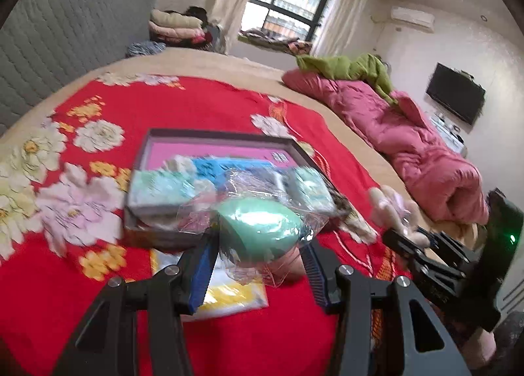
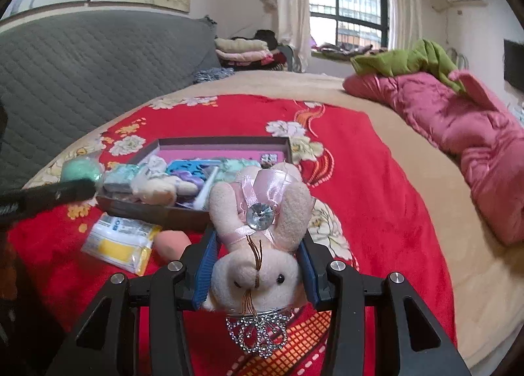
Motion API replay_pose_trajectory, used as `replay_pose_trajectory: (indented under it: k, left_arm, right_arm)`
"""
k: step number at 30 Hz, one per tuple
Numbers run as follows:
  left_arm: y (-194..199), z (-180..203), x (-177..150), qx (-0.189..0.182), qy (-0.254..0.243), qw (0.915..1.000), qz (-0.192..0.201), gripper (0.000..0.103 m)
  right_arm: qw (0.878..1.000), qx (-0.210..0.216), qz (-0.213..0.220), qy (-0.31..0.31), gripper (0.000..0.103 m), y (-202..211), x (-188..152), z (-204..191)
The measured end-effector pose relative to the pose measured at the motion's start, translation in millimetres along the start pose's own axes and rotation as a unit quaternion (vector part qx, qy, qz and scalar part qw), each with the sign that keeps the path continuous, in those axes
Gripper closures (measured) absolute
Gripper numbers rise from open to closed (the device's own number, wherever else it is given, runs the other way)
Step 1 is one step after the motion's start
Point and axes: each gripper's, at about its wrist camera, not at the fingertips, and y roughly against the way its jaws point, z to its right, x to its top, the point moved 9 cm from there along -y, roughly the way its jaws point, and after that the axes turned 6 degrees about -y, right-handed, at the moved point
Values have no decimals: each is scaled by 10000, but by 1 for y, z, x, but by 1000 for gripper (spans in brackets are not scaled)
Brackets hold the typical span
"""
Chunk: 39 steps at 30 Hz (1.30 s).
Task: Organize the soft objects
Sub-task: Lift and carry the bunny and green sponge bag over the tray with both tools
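Note:
My left gripper (image 1: 258, 245) is shut on a mint-green sponge in clear wrap (image 1: 258, 228), held in front of the brown box (image 1: 163, 138). It also shows at the left of the right wrist view (image 2: 80, 169). My right gripper (image 2: 258, 245) is shut on a cream plush bunny with a pink bow (image 2: 258, 215), held upside down just right of the box (image 2: 183, 140). The box has a pink floor and holds several soft items: green packets (image 2: 116, 176), a cream plush (image 2: 154, 190), a blue packet (image 2: 191, 168).
A yellow-and-white tissue pack (image 2: 118, 243) and a peach sponge (image 2: 172, 245) lie on the red floral blanket (image 2: 376, 199) in front of the box. A pink quilt (image 2: 458, 133) with a green cloth lies at the right. A grey headboard stands at the left.

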Motion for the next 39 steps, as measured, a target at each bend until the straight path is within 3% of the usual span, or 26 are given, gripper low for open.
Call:
replay_pose_trajectory:
  k: [9, 21, 39]
  left_arm:
    - [0, -38, 19, 417, 128, 9989, 146, 52]
    - [-6, -55, 27, 680, 172, 9975, 65, 52]
    - [-24, -65, 52, 613, 164, 9979, 112, 52]
  right_arm:
    - [9996, 95, 149, 205, 57, 2, 19, -28]
    - [9988, 248, 286, 313, 56, -8, 44, -62]
    - [9983, 120, 435, 369, 56, -20, 73, -69]
